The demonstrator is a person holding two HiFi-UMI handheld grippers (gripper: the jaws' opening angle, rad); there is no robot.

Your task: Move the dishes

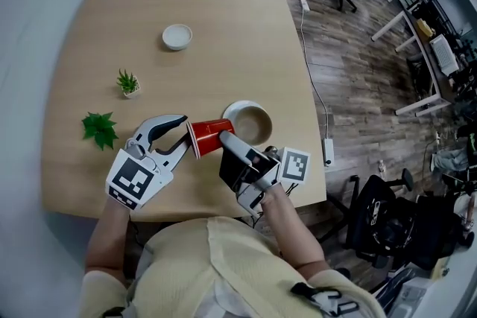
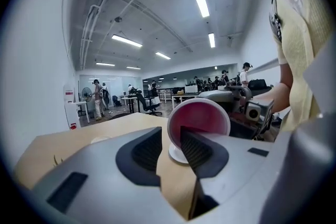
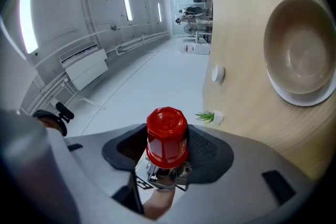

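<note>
Beige bowl (image 1: 252, 124) on white plate (image 1: 230, 110), both on bench (image 1: 223, 26), just beside right gripper (image 3: 167, 139). Its fingers (image 3: 210, 152) are clamped on red cup (image 1: 209, 136), held sideways, mouth facing left gripper (image 2: 169, 140). Left fingers (image 2: 144, 152) apart; cup rim in the gap at their tips, not pressed. Small white dish (image 1: 177, 36) well beyond both.
</note>
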